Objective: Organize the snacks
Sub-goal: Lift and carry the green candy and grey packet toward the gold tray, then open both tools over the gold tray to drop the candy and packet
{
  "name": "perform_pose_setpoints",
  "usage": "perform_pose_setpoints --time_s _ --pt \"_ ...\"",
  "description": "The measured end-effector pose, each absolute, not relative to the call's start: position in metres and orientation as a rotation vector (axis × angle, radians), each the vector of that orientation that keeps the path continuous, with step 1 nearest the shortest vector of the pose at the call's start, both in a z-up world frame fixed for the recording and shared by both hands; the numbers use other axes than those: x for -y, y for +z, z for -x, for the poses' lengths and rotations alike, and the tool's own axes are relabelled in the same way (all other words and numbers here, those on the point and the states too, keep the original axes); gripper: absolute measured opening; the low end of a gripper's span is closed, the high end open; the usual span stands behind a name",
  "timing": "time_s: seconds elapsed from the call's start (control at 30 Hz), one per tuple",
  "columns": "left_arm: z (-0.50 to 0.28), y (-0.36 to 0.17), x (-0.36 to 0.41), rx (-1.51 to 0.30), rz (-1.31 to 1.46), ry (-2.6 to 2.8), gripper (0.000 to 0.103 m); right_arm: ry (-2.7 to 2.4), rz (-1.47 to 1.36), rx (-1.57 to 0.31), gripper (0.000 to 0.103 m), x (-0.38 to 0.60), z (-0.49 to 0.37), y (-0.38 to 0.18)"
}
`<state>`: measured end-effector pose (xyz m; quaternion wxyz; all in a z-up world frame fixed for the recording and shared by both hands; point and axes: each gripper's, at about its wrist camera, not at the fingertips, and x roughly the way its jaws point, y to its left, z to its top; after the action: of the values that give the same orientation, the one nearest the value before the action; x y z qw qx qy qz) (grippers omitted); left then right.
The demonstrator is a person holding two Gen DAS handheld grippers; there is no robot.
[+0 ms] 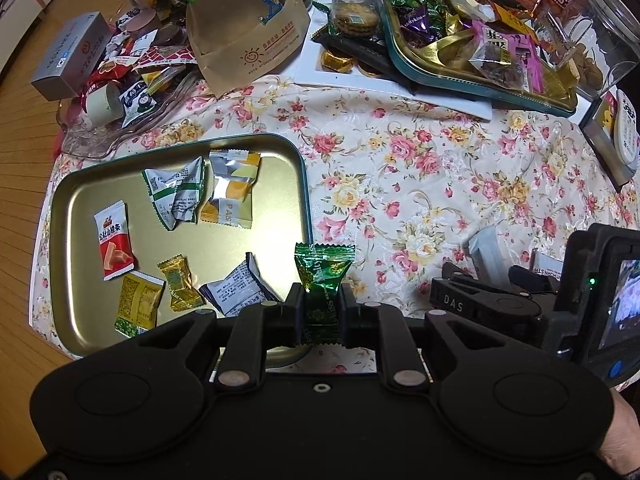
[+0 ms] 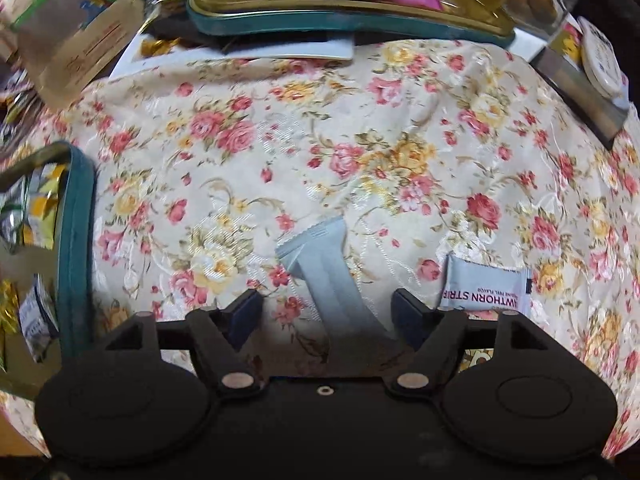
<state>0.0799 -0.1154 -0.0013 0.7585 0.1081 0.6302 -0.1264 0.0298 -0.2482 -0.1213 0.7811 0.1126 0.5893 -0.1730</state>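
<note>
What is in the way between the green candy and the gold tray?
Nothing visible. The left gripper is shut on the green candy, right beside the gold tray's near right rim. Only that low rim lies between them, and there is bare tray floor among the snacks already inside.

"DAS" on the black gripper arm point(image 1: 454, 303) right of the gold tray point(image 1: 68, 248), "PAS" on a yellow-white packet point(image 1: 230, 194) in that tray, "WTHORN STRIP", upside down, on a pale sachet point(image 2: 486, 286) right of it
</note>
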Motion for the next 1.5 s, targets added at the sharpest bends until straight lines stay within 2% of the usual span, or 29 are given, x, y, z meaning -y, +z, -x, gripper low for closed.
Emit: perform_pose_setpoints --time_s 0.13,0.2,0.27,0.3,0.33,0.43,0.67,0.97,1.5 --pt "-0.08 -0.002 0.116 -1.374 -0.238 -0.273 0.023 -0.393 -0.298 -1.268 0.081 0.252 -0.031 -0.121" --pt "-0.081 -0.002 0.116 -1.373 -0.241 -0.27 0.023 -0.393 -0.308 -1.259 0.077 0.255 -0.032 -0.12" --pt "-0.081 -0.002 0.116 -1.372 -0.242 -0.27 0.023 -0.436 -0.328 -1.229 0.062 0.26 -0.03 -0.117" --pt "-0.081 -0.002 0.116 -1.371 -0.242 -0.27 0.023 -0.456 -0.336 -1.225 0.059 0.263 -0.029 -0.116" --pt "-0.081 -0.002 0.116 -1.369 -0.243 -0.27 0.023 -0.465 -0.339 -1.226 0.051 0.265 -0.028 -0.115" --pt "-0.082 -0.001 0.116 -1.364 -0.242 -0.269 0.023 -0.453 -0.294 -1.235 0.022 0.269 -0.026 -0.112" --pt "-0.088 0.003 0.111 -1.346 -0.23 -0.26 0.023 -0.474 -0.466 -1.211 0.022 0.29 -0.013 -0.095" --pt "-0.108 0.014 0.076 -1.278 -0.214 -0.165 0.023 -0.408 -0.583 -1.083 0.022 0.273 -0.017 -0.041" --pt "-0.139 0.014 -0.007 -1.235 -0.157 -0.028 0.025 -0.161 -0.529 -1.017 0.022 0.193 -0.039 -0.003"
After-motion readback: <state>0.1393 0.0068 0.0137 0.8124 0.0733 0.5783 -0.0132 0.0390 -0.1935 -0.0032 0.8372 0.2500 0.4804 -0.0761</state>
